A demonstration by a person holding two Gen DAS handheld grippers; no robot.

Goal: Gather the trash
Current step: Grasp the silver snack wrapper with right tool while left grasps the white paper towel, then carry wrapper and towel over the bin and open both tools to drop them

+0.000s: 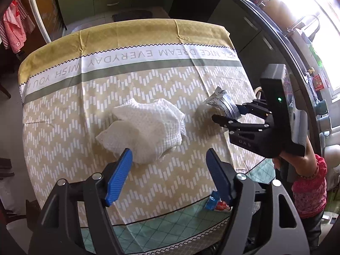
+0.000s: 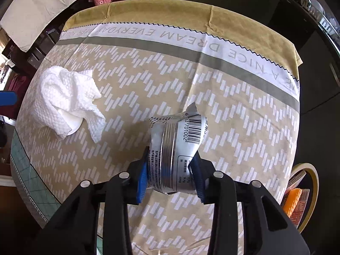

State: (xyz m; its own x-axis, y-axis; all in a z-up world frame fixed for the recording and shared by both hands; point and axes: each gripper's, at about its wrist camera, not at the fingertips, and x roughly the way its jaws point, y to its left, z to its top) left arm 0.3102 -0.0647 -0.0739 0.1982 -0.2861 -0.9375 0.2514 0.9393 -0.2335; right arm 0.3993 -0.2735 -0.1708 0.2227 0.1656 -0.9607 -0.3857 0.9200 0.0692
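A crumpled white paper towel (image 1: 146,127) lies on the patterned tablecloth (image 1: 148,80), just ahead of my open left gripper (image 1: 169,167); it also shows in the right wrist view (image 2: 68,99) at the left. My right gripper (image 2: 170,176) is shut on a silver foil wrapper (image 2: 176,144) with a barcode and holds it just above the cloth. In the left wrist view the right gripper (image 1: 229,114) and the wrapper (image 1: 223,103) are at the right side of the table.
A bin (image 2: 303,191) with orange and printed packaging stands below the table's right edge. A small blue and red wrapper (image 1: 216,203) lies near the table's front edge. Dark cabinets (image 1: 244,21) run behind and to the right.
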